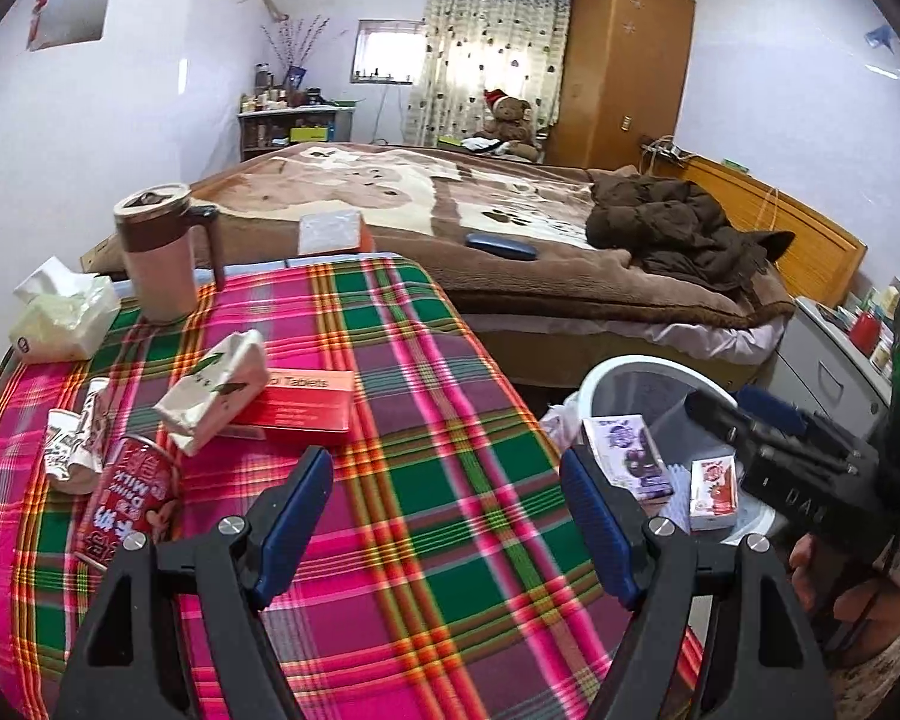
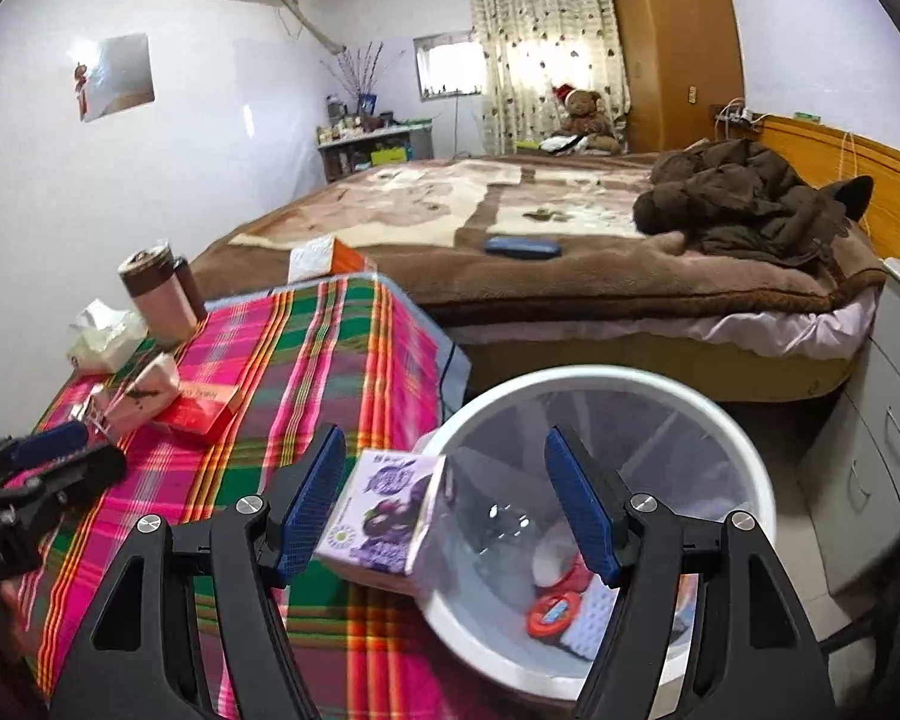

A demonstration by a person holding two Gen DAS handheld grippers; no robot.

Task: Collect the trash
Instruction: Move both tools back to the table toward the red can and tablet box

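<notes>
Trash is still spread on the cloth [image 1: 426, 420] left of the bin [image 2: 660, 384]: a can [image 1: 129, 498] and wrappers. Both the left gripper [image 1: 444, 510] and the right gripper [image 2: 444, 504] are spread and empty. The can could be rolled off if nudged.

Setting: a lived-in bedroom in a home. A wide bed [image 1: 450, 204] with a brown paw-print blanket [image 2: 450, 204] fills the middle, a dark coat [image 1: 678, 234] heaped on it and a teddy bear [image 1: 510, 120] at its far side. A tall wooden wardrobe [image 1: 624, 60], a patterned curtain [image 2: 540, 42] and a cluttered shelf [image 1: 294, 120] line the far wall.
</notes>
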